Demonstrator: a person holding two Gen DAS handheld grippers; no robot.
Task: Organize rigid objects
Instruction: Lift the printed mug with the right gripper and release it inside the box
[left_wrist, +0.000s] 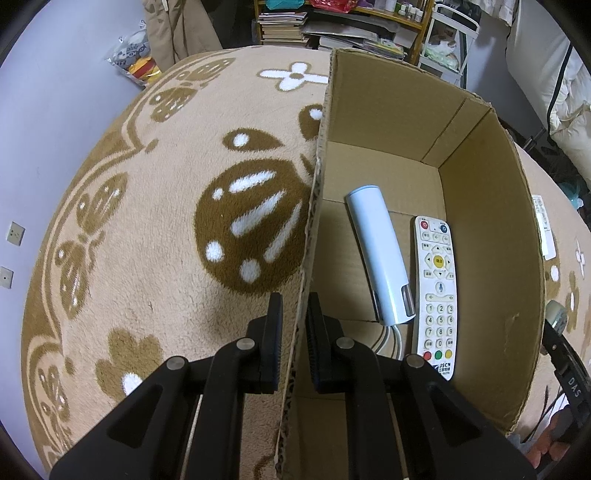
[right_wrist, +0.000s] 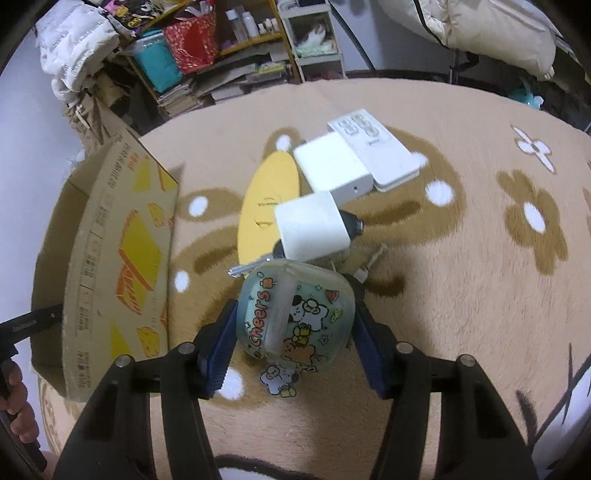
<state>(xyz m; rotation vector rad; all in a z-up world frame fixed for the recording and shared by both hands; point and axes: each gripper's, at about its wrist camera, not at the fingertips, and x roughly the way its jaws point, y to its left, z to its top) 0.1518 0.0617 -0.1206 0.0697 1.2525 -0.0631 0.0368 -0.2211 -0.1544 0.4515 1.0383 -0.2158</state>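
Bracing the cardboard box (left_wrist: 487, 229) by its thin, stiff wall, your left gripper (left_wrist: 295, 332) is pinching the edge narrowly between its fingers. Your right gripper (right_wrist: 291, 332) is clamping the cartoon-printed case (right_wrist: 295, 314) across its rounded sides; it is looking light, hard and slippery, so keep the pads centred.
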